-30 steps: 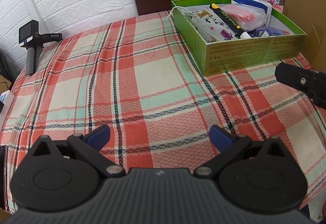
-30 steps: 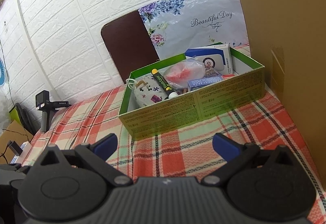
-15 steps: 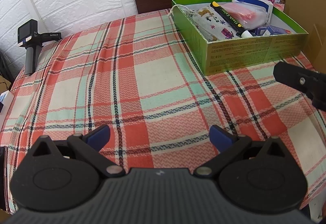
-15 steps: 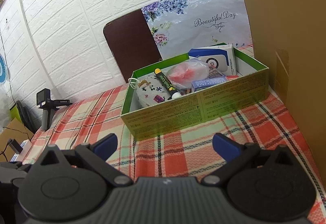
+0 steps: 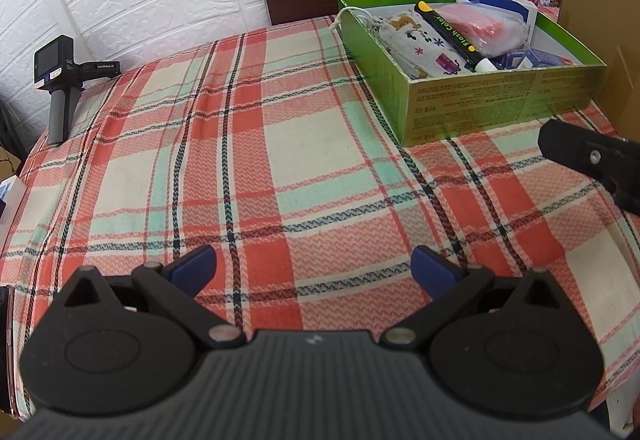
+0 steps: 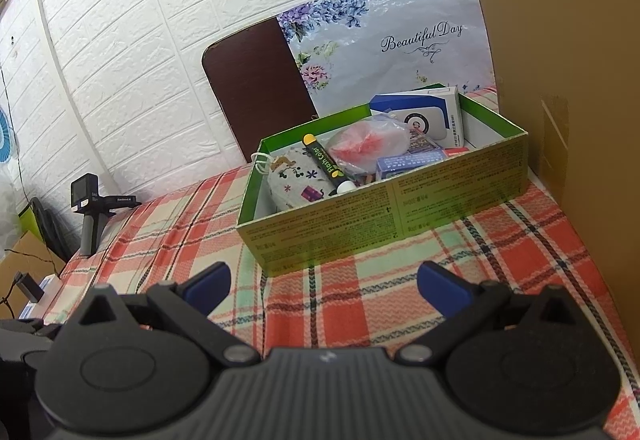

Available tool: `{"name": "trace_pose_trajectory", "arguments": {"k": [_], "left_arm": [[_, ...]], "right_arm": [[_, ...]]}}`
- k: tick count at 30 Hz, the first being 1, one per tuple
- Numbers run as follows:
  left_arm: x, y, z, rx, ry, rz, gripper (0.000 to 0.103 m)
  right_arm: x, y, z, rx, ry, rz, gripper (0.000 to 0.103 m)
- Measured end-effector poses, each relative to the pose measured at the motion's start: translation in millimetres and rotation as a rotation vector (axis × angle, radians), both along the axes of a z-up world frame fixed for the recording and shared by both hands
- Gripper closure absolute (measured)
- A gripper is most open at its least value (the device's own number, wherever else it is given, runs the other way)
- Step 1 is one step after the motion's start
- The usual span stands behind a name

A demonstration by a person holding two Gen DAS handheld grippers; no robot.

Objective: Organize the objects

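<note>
Compared with a second ago, the right gripper sits slightly farther back from the green box, otherwise little differs. Everything visible already lies inside it: pouch, marker, plastic bag, cartons. The tablecloth looks bare, so tidying seems finished. Both grippers hover low with fingers spread, empty; left gripper faces open cloth.

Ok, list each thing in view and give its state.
Left gripper: open, empty.
Right gripper: open, empty.
Green box: lid off, packed with items.
Marker: capped, lying on the pouch.
Pouch: drawstring closed, in the box.
Handheld camera: standing upright on the tablecloth.
</note>
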State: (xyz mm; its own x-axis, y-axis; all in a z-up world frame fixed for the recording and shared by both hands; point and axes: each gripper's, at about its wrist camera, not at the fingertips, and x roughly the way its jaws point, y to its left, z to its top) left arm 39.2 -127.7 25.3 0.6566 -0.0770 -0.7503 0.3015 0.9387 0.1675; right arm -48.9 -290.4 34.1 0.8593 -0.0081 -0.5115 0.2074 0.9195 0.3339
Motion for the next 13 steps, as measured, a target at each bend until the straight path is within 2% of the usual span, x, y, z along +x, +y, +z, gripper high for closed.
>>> {"name": "trace_pose_trajectory", "arguments": {"k": [7,13], "left_arm": [[-0.6,-0.1,-1.2,-0.005,0.005,0.001,0.000],[-5.8,-1.3,4.0,-0.033,-0.026,-0.023,0.000]], "right_arm": [[-0.1,0.1,0.0,0.000,0.000,0.000,0.000],[-0.1,0.4,0.0,-0.001,-0.001,0.000,0.000]]}}
